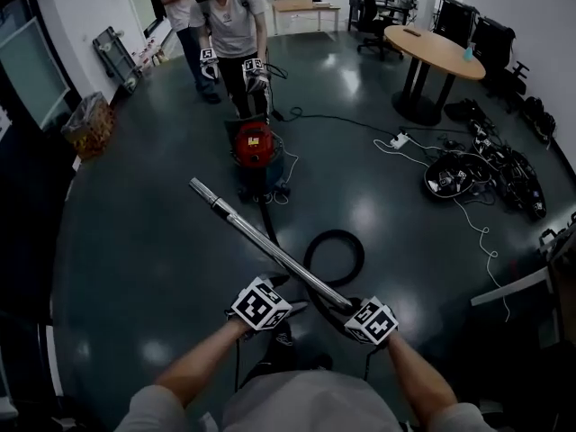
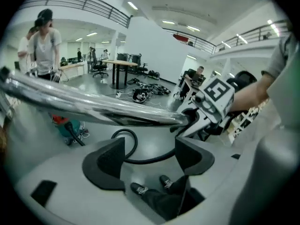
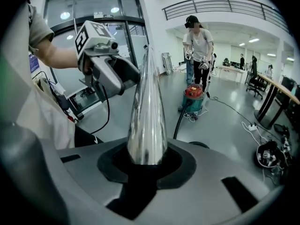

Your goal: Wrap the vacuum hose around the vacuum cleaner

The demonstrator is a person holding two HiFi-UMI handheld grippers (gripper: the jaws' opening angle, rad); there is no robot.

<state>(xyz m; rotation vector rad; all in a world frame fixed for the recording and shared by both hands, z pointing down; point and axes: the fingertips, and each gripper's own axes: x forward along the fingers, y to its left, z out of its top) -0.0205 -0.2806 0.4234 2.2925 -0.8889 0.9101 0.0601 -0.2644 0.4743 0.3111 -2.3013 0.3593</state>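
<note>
In the head view, the vacuum cleaner (image 1: 254,147) is standing on the floor (image 1: 135,232) well ahead of the person, toward the far side, with a second person (image 1: 236,25) standing just behind it. The hose (image 1: 335,257) is running from its base toward the near edge of the floor and curling into one loop. A shiny metal tube (image 1: 270,241) is slanting up off that loop, its long axis pointing from the right gripper (image 1: 351,306) toward the far left. The left gripper (image 1: 284,288) is hanging just beside the tube's near part. A bag (image 1: 88,124) is sitting by the left wall; what it is holding cannot be told.

In the left gripper view, the jaws are standing apart with nothing between them. The tube is passing across above them, and the hose loop and the person's shoes are showing through the gap.

In the right gripper view, the jaws are clamping the tube's near end, and the tube is pointing straight away from them toward the vacuum cleaner, which is lying dead ahead and well apart. The red-topped drum is closed, so its contents are not showing.

The wrapping is likely not yet begun. The right gripper is the one carrying the hose end, so the coming move is probably hinging on bringing that end forward to the vacuum cleaner.
</note>
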